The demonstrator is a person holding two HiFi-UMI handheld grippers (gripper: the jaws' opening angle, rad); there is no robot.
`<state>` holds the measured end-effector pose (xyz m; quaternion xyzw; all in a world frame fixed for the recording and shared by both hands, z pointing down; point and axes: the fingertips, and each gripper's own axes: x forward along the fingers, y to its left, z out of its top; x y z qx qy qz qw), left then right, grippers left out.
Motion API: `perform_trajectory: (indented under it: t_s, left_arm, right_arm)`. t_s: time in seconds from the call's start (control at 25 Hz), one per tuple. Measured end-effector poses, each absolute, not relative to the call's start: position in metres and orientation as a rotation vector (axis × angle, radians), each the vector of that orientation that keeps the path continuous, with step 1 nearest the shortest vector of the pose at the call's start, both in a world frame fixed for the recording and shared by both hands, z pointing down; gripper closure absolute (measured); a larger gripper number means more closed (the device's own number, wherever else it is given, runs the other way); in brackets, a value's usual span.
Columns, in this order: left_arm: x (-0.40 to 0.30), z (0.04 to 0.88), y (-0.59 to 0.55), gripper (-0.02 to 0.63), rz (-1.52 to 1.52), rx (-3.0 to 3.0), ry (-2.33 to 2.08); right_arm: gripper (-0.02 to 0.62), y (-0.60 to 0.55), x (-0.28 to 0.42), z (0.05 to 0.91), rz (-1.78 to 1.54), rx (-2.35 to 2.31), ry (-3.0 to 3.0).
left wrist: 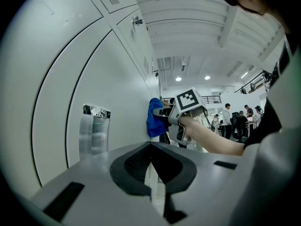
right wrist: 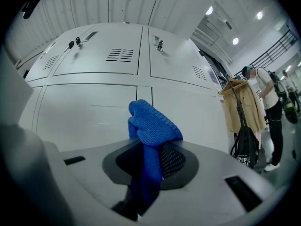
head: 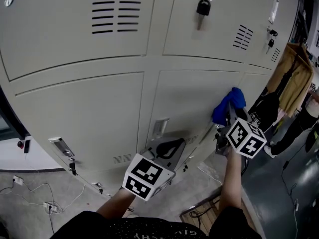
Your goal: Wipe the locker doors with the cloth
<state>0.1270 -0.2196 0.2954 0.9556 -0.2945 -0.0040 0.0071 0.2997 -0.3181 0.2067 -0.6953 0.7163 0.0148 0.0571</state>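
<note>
- Against the right edge of a lower locker door (head: pixel 184 103), I have the right claw (right wrist: pixel 150 166) clenched on the blue cloth (right wrist: pixel 153 126). The cloth bunches above the jaws and touches the door.
- I have the left claw (left wrist: pixel 150 168) clenched on nothing, near the door's metal handle plate (left wrist: pixel 94 131).
- I see a padlock (head: pixel 203 6) on an upper door.

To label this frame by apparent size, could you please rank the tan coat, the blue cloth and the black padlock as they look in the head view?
1. tan coat
2. blue cloth
3. black padlock
Apparent size only: the coat hangs farther off than the cloth.
</note>
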Motion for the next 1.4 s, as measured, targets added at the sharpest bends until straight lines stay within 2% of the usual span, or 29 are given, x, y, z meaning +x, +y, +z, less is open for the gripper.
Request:
perform_trajectory:
  t_s: [0.32,0.72,0.96,1.4]
  left_arm:
    - [0.118,0.292,-0.207,0.597,-0.012,2.996,-0.927]
    - [0.098,0.295,-0.200,0.597,-0.012,2.963,-0.960]
    - [0.085,0.298,-0.193,0.597,-0.003,2.947,-0.988]
    - [0.059,0.298,-0.195,0.597,-0.008,2.918,-1.065]
  right_arm:
    - [0.515,-0.308,0.293,0.208,-0.030,-2.097,2.157]
    - [0.515,-0.246,0.190,0.206,0.110,-1.832,2.428]
    - [0.515,-0.238,0.136,0.232,0.078,-1.730,2.622]
    - [0.515,-0.256,0.095,0.250,0.065,-1.698,2.663]
